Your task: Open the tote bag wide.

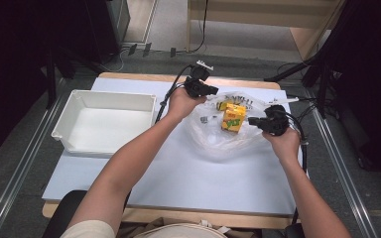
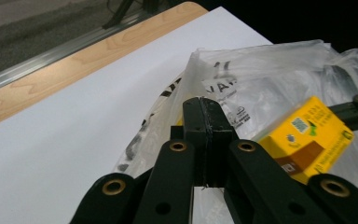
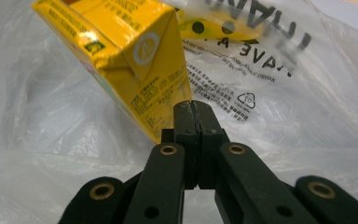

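Closest to the lens in the high view are the person's two forearms, coming up from the bottom edge over the worktop (image 1: 178,183), which has a pale sheet over it.

The left gripper (image 1: 212,89) sits at the far edge of a crinkled clear plastic bag (image 1: 218,141) with black print on it. In the left gripper view its jaws are pressed flat together, and they look to sit right on the bag's printed edge; can't tell if any film is actually pinched between them, though.

The right gripper (image 1: 250,120) comes in from the right side of the bag, tips just beside a yellow drink carton (image 1: 233,119) standing on the plastic. In the right gripper view those jaws are fully closed too, nothing between them, and the carton is right in front of the tips, leaning a bit in that picture. Whether the tips touch it, I can't say.

There's a second yellow carton (image 1: 223,104) just behind the first, under the printed film, looks like inside the bag.

Off to the left, well apart from all that, is a white plastic bin (image 1: 72,106) on the worktop.
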